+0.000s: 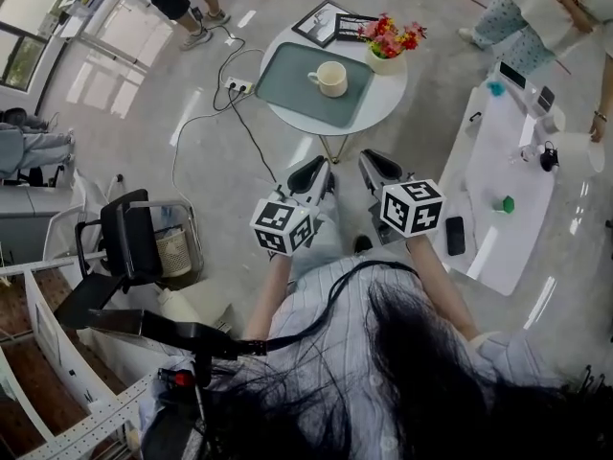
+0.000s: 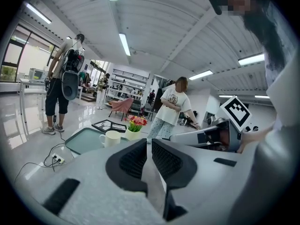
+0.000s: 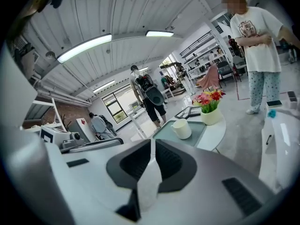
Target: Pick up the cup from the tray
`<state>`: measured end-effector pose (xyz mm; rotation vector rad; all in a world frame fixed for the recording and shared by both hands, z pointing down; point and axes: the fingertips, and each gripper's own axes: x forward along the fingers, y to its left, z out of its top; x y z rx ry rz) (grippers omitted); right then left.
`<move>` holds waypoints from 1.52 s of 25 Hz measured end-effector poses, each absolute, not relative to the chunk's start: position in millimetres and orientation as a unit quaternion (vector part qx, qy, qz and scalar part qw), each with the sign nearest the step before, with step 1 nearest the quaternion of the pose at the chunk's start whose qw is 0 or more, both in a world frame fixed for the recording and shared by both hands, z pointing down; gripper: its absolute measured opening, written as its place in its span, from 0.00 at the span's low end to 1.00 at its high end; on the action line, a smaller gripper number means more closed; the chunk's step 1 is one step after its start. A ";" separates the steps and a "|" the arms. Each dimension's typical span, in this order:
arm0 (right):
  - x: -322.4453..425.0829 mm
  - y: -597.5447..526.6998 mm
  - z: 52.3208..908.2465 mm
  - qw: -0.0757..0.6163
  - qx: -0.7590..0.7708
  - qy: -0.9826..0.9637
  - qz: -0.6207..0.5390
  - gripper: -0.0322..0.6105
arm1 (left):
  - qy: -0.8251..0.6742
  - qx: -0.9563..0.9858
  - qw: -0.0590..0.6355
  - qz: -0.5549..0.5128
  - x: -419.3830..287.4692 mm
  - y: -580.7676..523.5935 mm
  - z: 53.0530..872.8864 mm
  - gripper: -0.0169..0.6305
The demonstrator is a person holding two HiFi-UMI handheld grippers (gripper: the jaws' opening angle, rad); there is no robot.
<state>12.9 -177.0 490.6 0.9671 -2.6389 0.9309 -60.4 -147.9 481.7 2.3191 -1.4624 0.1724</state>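
A cream cup with its handle to the left stands on a green tray on a small round white table ahead of me. Both grippers hang in the air short of the table, side by side, and touch nothing. My left gripper has its jaws shut with nothing between them; in its view the cup and tray lie ahead to the left. My right gripper is also shut and empty; the cup on the tray sits ahead, slightly right.
A vase of flowers and picture frames share the round table behind the tray. A long white table stands at the right, a black chair at the left. A power strip with cables lies on the floor. People stand around.
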 end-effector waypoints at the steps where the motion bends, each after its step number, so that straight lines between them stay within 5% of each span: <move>1: 8.7 -182.8 491.1 0.090 0.328 -0.887 0.314 0.12 | -0.520 0.829 0.196 0.061 -65.6 -155.2 482.4 0.05; 33: -84.8 -353.7 585.2 0.163 0.411 -0.835 0.328 0.14 | -0.394 0.881 0.237 0.114 -154.8 -334.7 533.1 0.05; 38: -95.1 -363.5 607.7 0.167 0.394 -0.832 0.353 0.40 | -0.384 0.882 0.244 0.125 -156.8 -347.1 542.0 0.05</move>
